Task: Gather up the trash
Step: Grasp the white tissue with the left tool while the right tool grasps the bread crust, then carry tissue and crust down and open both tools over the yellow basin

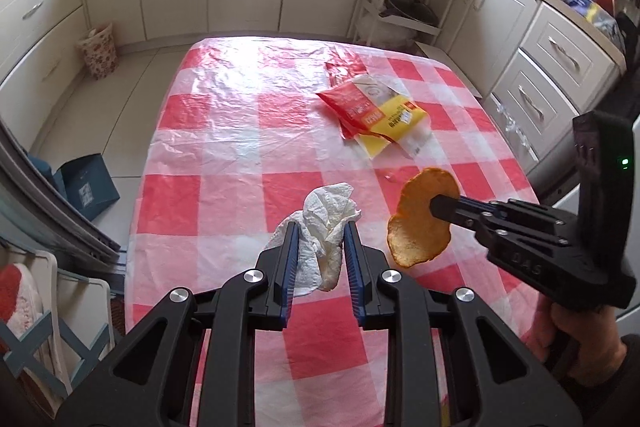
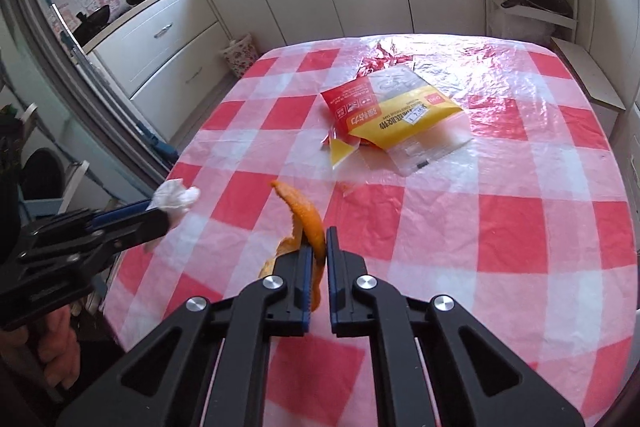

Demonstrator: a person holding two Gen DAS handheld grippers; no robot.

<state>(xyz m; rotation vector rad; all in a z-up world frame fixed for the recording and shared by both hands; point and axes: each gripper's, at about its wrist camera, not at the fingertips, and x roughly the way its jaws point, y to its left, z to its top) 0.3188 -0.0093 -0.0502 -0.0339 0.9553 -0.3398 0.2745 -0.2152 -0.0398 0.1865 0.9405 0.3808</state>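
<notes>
My left gripper (image 1: pixel 320 227) is shut on a crumpled white paper towel (image 1: pixel 326 223) and holds it above the near part of the table. My right gripper (image 2: pixel 319 241) is shut on an orange peel (image 2: pixel 308 215), lifted off the table; the peel (image 1: pixel 424 219) also shows in the left wrist view, right of the towel. The left gripper with the towel (image 2: pixel 176 199) shows at the left of the right wrist view. A red and yellow plastic package (image 1: pixel 376 111) lies flat further back on the table; it also shows in the right wrist view (image 2: pixel 396 115).
The table has a red-and-white checked plastic cloth (image 1: pixel 224 131). A crumpled red wrapper (image 1: pixel 344 67) lies behind the package. A floral bin (image 1: pixel 98 51) stands on the floor by the cabinets. A blue box (image 1: pixel 88 187) sits on the floor at left. Cabinets ring the room.
</notes>
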